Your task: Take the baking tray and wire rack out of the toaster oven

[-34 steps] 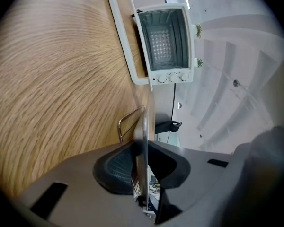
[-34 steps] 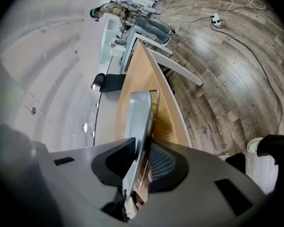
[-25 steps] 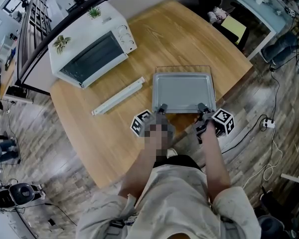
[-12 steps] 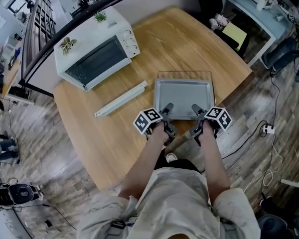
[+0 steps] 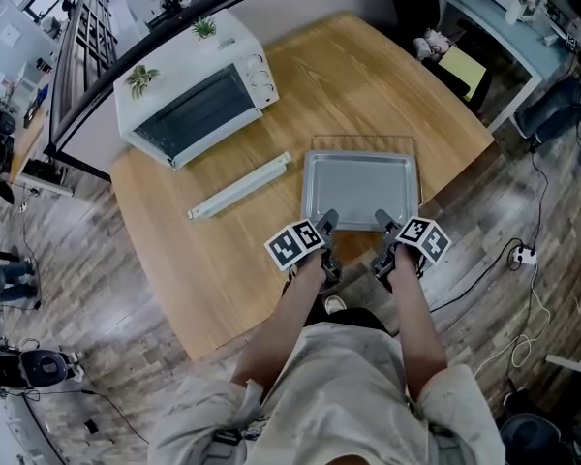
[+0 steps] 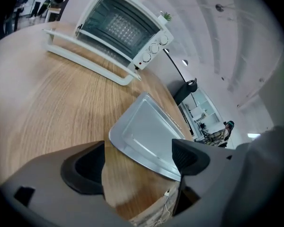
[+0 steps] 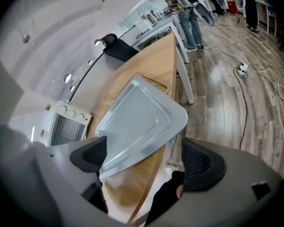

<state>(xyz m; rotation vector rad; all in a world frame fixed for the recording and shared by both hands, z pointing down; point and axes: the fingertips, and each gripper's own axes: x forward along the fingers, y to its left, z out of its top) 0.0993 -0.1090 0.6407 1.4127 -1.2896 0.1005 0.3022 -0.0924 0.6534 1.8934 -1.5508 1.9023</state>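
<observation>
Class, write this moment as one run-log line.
tray: on table | left gripper: just opened, nothing gripped | right gripper: just opened, nothing gripped

Looks like a lab workspace: white power strip [image 5: 521, 256] on grey plank floor [image 5: 562, 294], cluttered pale blue desk [image 5: 494, 27], white toaster oven [image 5: 194, 90] on round wooden bench [image 5: 203, 269].
</observation>
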